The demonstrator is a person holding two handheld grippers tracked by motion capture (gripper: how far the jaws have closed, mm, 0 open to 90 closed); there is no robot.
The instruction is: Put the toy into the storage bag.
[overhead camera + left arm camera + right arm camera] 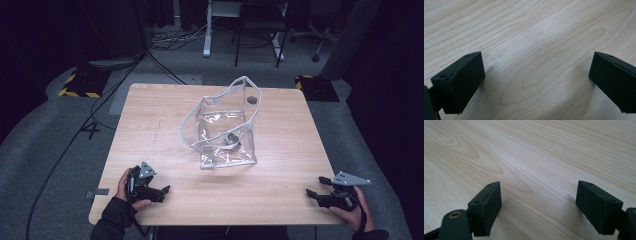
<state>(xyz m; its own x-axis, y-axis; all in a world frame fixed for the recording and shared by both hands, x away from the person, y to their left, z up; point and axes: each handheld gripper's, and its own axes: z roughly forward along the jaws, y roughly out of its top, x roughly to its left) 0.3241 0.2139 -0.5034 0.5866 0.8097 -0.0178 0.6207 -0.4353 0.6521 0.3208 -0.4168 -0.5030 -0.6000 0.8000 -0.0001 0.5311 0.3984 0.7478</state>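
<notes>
- Left gripper (162,191) sits low over the near-left corner of the table (150,130), jaws spread wide with nothing between them, just bare wood grain showing in the left gripper view.
- Right gripper (314,188) is down at the near-right edge, jaws also wide apart and holding nothing; its own view shows plain wood under it too.
- Both hands are well apart from each other and well away from the bag.
- The clear plastic bag (222,130) with the white trim stands in the middle of the table, a bit toward the far side, mouth gaping open and sagging to one side. There's a small dark thing (231,140) lying inside at the bottom, can't tell what it is.
- Tabletop is light wood, pretty much bare apart from the bag.
- Room is dark, with grey carpet (50,130) all around, cables (65,150) trailing across the floor on the left, yellow-black striped blocks (80,85) near the far table corners, and desk legs (207,35) plus a chair base (312,37) at the back.
</notes>
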